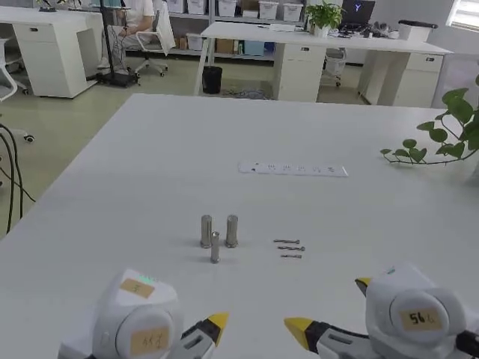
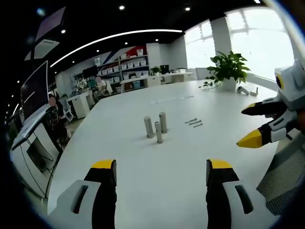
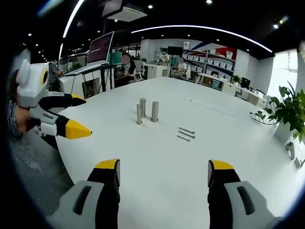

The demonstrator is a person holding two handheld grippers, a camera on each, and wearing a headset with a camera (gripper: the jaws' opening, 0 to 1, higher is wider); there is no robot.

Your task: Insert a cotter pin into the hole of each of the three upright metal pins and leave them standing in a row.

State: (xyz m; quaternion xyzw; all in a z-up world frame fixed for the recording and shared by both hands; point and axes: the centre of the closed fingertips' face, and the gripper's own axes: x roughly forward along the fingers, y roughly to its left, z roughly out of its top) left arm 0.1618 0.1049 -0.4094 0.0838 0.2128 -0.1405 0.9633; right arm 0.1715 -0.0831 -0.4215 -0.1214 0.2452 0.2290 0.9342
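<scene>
Hovering low over the table (image 1: 150, 164), the left gripper (image 2: 161, 167) and the right gripper (image 3: 164, 167) both have their jaws spread wide and hold nothing, which reads as a ready stance before a first pick. Ahead of both, roughly between their lines, three metal pins (image 1: 215, 247) stand upright in a tight cluster, two side by side and one nearer, not yet a row. Three cotter pins (image 1: 290, 248) lie loose and parallel on the table just right of them, on the right gripper's side, so that gripper seems best placed to fetch one while the left steadies a pin. Far beyond, storage bins (image 1: 269, 9) sit on shelves; their contents are too small to tell.
</scene>
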